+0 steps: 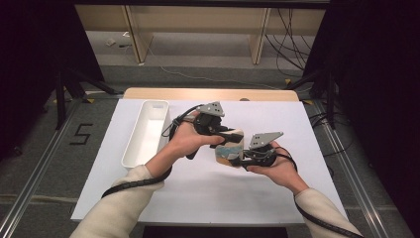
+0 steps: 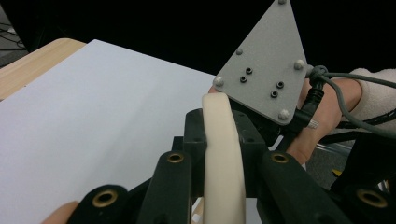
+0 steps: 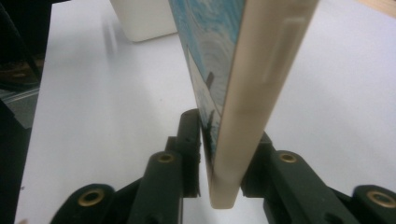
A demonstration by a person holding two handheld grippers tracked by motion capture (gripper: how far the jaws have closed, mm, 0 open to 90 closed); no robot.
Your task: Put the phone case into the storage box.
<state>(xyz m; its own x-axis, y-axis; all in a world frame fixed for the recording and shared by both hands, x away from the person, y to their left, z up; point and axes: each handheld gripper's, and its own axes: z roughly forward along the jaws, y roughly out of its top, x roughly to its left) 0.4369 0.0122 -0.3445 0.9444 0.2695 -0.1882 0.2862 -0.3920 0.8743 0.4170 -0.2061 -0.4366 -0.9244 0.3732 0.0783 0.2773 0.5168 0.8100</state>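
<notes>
A flat cream case point(image 1: 229, 148) with a blue wave picture on one face is held on edge just above the white table sheet point(image 1: 208, 193). My left gripper point(image 1: 236, 135) reaches it from the left and is shut on its upper cream rim point(image 2: 223, 154). From the right, my right gripper point(image 1: 241, 157) grips its lower edge. In the right gripper view the case point(image 3: 233, 84) stands between the jaws of the right gripper point(image 3: 224, 135), with both pads against its faces. The right gripper's grey plate point(image 2: 264, 65) shows just behind the case in the left gripper view.
A long white tray point(image 1: 147, 130) lies along the left side of the sheet, and its end point(image 3: 140, 23) is seen beyond the case. The wooden table edge point(image 1: 208, 93) runs along the back. Cables trail from both grippers along the sleeves.
</notes>
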